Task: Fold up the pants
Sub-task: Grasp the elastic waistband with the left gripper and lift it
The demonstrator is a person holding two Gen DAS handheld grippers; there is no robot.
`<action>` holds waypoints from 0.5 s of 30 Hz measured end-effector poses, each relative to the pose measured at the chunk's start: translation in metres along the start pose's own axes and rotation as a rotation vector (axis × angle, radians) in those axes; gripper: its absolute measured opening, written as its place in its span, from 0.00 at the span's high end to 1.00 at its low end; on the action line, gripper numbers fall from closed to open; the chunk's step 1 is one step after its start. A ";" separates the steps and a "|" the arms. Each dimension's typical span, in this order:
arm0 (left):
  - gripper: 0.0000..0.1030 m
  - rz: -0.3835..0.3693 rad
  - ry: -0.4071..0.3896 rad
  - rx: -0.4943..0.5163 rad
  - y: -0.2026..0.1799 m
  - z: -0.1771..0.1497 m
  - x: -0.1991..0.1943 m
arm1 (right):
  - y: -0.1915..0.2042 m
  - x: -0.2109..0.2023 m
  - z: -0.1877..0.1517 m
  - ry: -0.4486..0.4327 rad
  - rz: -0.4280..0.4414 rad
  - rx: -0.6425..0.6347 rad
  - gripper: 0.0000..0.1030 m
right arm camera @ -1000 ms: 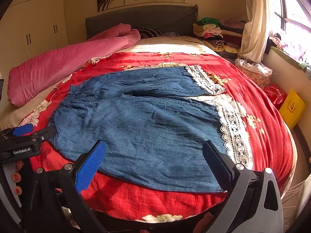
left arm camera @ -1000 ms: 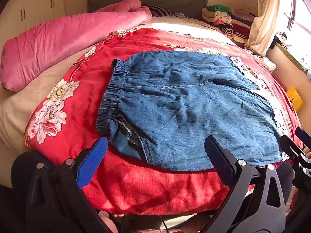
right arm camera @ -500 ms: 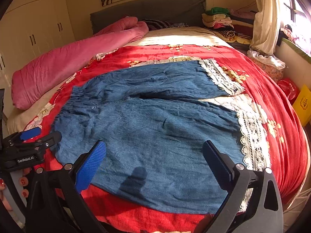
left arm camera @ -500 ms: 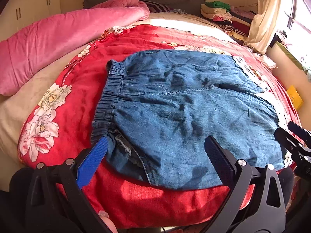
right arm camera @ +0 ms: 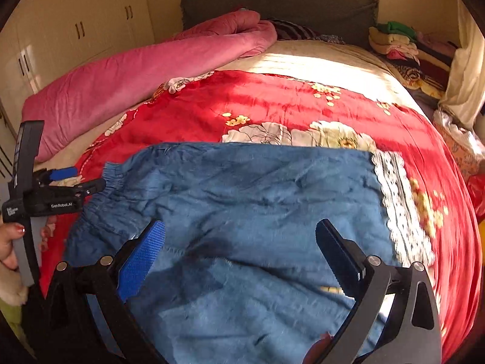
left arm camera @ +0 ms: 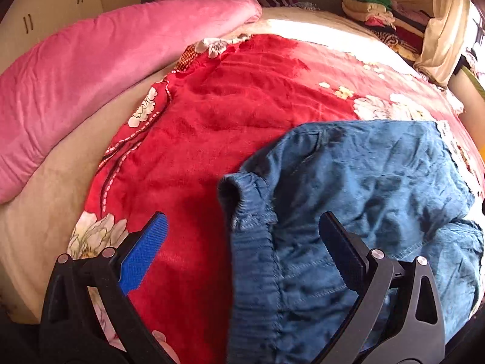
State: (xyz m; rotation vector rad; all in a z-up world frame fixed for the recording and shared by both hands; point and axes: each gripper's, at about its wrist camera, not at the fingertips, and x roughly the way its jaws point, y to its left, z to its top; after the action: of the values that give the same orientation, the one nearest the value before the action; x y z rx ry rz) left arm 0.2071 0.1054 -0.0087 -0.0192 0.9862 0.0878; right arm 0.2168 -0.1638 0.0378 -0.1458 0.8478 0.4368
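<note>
On the red floral bedspread, the left gripper straddles the blue denim pants' elastic waistband, jaws wide, holding nothing. Farther right, the right gripper hovers equally open; closing unevenly could bunch the fold.

Soft, matt, wrinkly denim pants with white lace hem; plushy red blanket; matt black plastic tongs, ribbed blue pad.

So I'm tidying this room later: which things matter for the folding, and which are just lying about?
For the job:
blue pants
left gripper
right gripper

Lying about:
pink quilt
stacked clothes
red bedspread is only the work surface
</note>
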 end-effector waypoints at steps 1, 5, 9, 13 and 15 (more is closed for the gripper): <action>0.09 -0.020 0.023 0.019 0.003 0.005 0.011 | 0.000 0.009 0.008 0.011 0.005 -0.026 0.04; 0.09 -0.032 0.053 0.051 0.009 0.012 0.038 | -0.003 0.042 0.036 0.030 0.060 -0.070 0.04; 0.33 -0.078 0.044 0.066 0.007 0.014 0.047 | -0.006 0.084 0.059 0.088 0.089 -0.111 0.04; 0.66 -0.130 0.023 0.096 0.001 0.023 0.055 | -0.002 0.119 0.071 0.132 0.064 -0.171 0.04; 0.80 -0.137 0.015 0.114 -0.001 0.027 0.060 | 0.000 0.132 0.075 0.142 0.061 -0.201 0.04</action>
State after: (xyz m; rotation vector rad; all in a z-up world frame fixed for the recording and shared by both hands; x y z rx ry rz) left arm 0.2626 0.1095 -0.0436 0.0171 1.0013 -0.0943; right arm 0.3456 -0.0998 -0.0118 -0.3409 0.9488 0.5737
